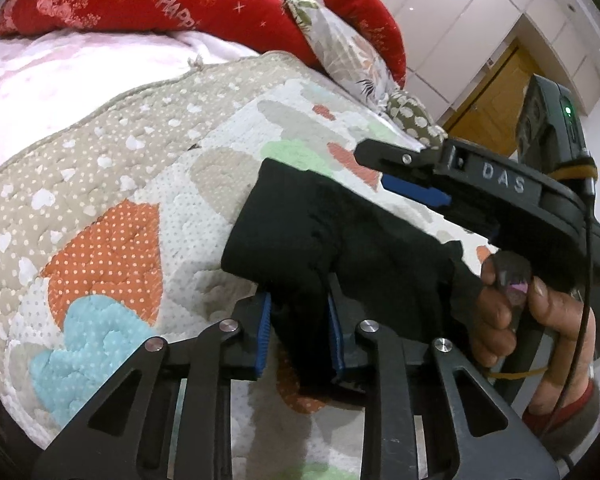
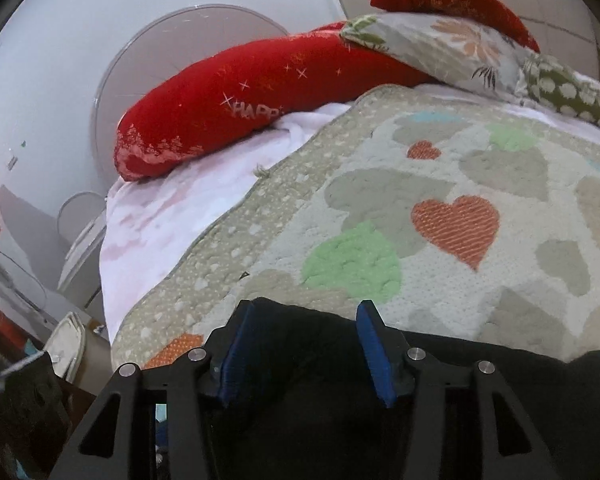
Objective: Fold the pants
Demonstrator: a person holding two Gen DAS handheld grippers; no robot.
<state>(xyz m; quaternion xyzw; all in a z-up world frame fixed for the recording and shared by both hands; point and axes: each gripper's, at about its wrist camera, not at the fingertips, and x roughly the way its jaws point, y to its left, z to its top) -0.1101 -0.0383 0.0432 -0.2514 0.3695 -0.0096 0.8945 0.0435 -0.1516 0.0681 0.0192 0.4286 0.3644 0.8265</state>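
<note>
Home bedroom, my work surface a bed [image 2: 172, 216], heart-patterned quilt [image 2: 440, 240] over pink sheet [image 1: 40, 80], red pillow [image 2: 236, 100] and floral pillow [image 2: 452, 48] at the head, white glossy wardrobe doors [image 1: 440, 20], wooden door [image 1: 496, 92] beyond.

The black pants [image 1: 340, 232] bunch between the left gripper [image 1: 300, 336] pads, hiding their gripped edge. In the right wrist view the pants [image 2: 332, 400] run off the bottom edge, and the right gripper [image 2: 304, 348] covers part of them.
</note>
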